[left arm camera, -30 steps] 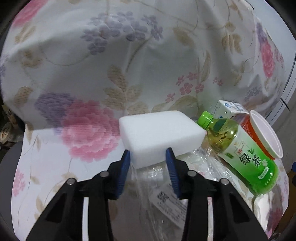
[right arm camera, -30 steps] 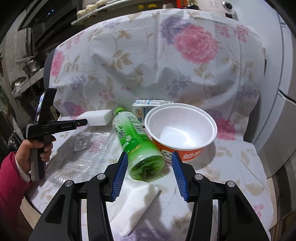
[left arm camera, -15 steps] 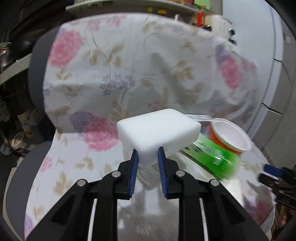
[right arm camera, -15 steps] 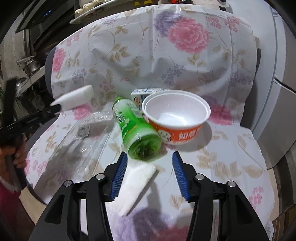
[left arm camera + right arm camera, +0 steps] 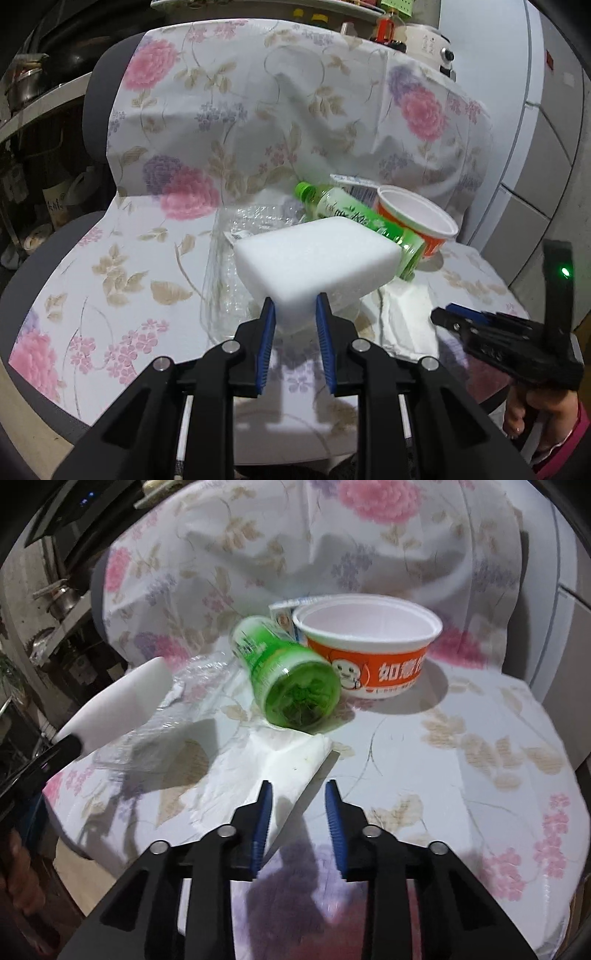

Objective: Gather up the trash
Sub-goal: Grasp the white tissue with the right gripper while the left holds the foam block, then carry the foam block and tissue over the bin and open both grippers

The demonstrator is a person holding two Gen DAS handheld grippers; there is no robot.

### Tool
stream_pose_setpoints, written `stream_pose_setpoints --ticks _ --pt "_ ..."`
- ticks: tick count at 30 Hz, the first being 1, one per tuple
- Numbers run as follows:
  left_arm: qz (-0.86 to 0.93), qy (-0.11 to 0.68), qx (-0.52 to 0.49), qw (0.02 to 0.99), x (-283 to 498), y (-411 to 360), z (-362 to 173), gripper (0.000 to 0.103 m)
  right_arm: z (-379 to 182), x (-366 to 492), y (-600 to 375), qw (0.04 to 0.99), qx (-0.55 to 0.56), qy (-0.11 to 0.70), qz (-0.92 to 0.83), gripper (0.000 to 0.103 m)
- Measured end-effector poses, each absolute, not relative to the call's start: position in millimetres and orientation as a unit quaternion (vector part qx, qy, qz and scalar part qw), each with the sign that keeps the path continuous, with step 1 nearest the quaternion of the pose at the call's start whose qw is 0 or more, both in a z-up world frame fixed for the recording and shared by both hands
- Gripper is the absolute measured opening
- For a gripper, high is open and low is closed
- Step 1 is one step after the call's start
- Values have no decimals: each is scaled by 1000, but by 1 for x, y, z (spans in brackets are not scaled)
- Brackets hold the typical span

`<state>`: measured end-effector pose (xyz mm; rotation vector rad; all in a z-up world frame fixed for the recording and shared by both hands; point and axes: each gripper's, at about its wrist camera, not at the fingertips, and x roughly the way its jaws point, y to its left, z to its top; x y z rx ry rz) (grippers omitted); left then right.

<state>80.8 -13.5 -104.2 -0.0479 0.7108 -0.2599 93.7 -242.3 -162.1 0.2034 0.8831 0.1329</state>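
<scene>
1. The white foam block [image 5: 317,258], matte, rectangular with rounded edges, is clenched at its near corner between the blue ribbed pads of the left gripper [image 5: 293,314]; its long axis runs across the fingers, tilted up to the right, clear of the flowered cloth [image 5: 110,266].
2. The right gripper [image 5: 298,797] hovers with its jaws closing; the edge of a soft, creased white tissue [image 5: 273,760] lies between and below them, but the pads do not press it.
3. Just beyond that tissue a glossy green bottle [image 5: 291,675] lies on its side, base toward the right gripper, cap away. Beside it stands an orange-and-white paper bowl [image 5: 369,646], mouth up, with a small carton [image 5: 286,611] behind.
4. Crinkled clear plastic wrap [image 5: 236,266] lies under and beyond the block.
5. Only the left view shows the bottle's green cap and the hand [image 5: 532,410] holding the right tool; only the right view shows the bottle's ribbed base.
</scene>
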Motion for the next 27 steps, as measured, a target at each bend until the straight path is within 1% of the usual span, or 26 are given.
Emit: stream_pose_setpoints --ticks 7,8,9,10,14,19,27 --pt "-130 351 -16 927 84 -18 -108 21 -176 109 -244 887 127 439 68 25" --pt "-129 352 -17 927 84 -18 -108 21 -175 110 -245 887 131 438 69 22" --pt "-129 351 -17 927 84 -18 -108 21 -174 111 -246 885 138 439 75 10" --pt "-130 351 -16 927 85 -18 -107 21 -173 110 -246 884 145 437 82 4" --pt "-127 343 -13 931 81 -18 -102 21 -153 97 -248 898 145 406 90 2" --pt "-126 328 -2 936 73 -25 -89 21 -111 69 -261 925 127 352 68 2" --pt "-157 314 8 936 50 -60 -76 21 -80 25 -292 943 107 316 22 2"
